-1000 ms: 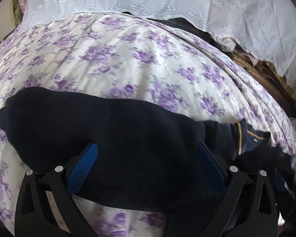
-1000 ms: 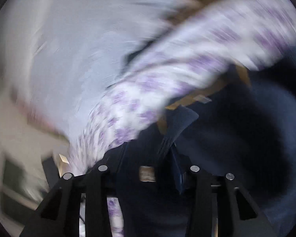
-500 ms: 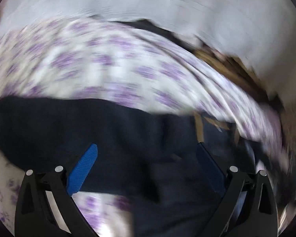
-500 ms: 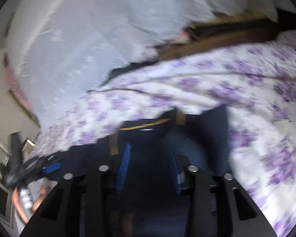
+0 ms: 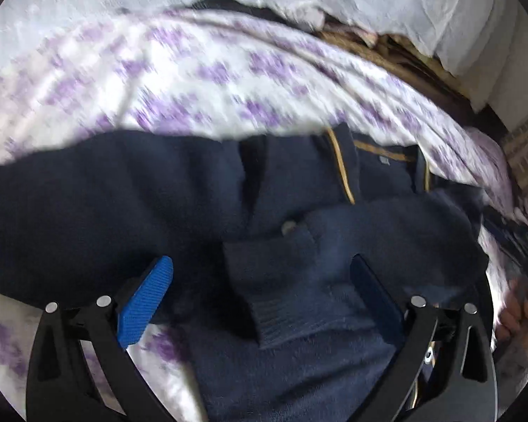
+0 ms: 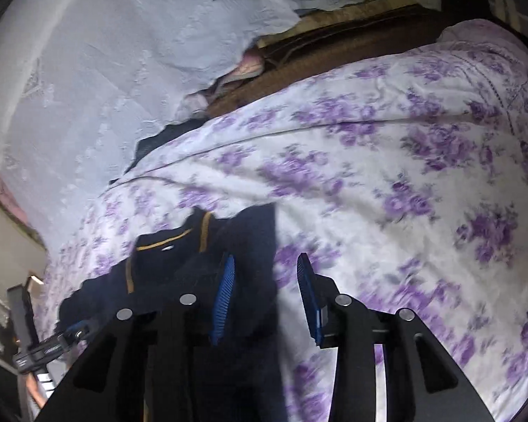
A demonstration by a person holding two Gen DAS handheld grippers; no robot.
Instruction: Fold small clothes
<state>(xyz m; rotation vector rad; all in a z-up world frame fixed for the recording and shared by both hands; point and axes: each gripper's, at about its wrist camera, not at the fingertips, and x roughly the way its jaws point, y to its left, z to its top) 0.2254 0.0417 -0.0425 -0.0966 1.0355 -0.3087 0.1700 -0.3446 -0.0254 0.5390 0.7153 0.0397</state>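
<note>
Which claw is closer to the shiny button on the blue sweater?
Left. The left claw hangs open right above the sweater, with the button just ahead of it. The right claw sits open at the sweater's edge; its view shows no button.

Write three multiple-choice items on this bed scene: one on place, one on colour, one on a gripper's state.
1. Where does the navy sweater lie?
A on the floral bedsheet
B on a wooden floor
C in a basket

2. What colour is the trim on the sweater's collar?
A red
B mustard yellow
C green

3. How does the left gripper stand?
A shut on the collar
B shut with nothing in it
C open over the sweater

Key: 1 A, purple-flowered sheet shows all round it; 2 B, a yellow line edges the collar; 3 C, its fingers stand wide apart.
</note>
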